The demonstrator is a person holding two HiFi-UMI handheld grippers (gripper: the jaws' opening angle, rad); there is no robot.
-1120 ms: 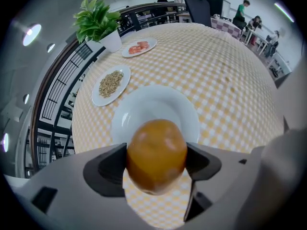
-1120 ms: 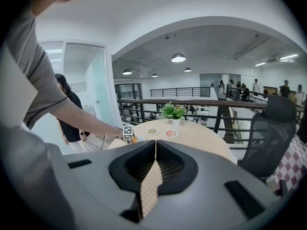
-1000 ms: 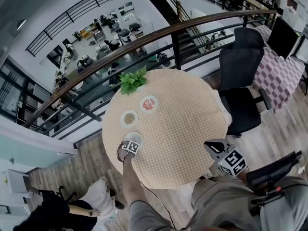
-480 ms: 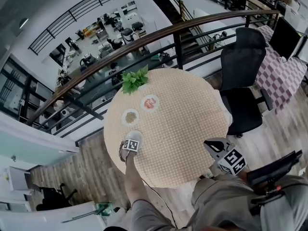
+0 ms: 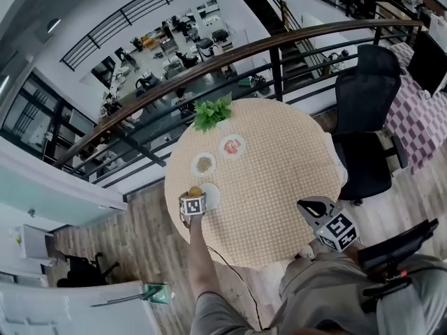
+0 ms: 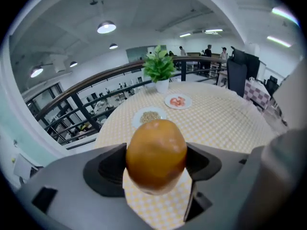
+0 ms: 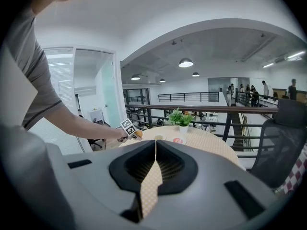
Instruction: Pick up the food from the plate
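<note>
A round orange-brown piece of food (image 6: 156, 150) sits between the jaws of my left gripper (image 6: 156, 163), which is shut on it and holds it above the checked tablecloth. In the head view the left gripper (image 5: 193, 196) hangs at the table's left edge with the food (image 5: 195, 190) at its tip, beside a bare white plate (image 5: 211, 196). Farther on stand a plate of brown grains (image 5: 204, 163) and a plate of red food (image 5: 232, 146). My right gripper (image 5: 311, 209) is at the table's near right edge, its jaws (image 7: 155, 145) shut with nothing in them.
A potted green plant (image 5: 213, 112) stands at the round table's (image 5: 279, 187) far edge. Behind it runs a dark railing (image 5: 279, 44) over an open drop. A black office chair (image 5: 367, 117) stands to the right of the table.
My left gripper has lifted off the near plate with the food in its jaws, and the plate now shows bare beside it. The right gripper has stayed put.
</note>
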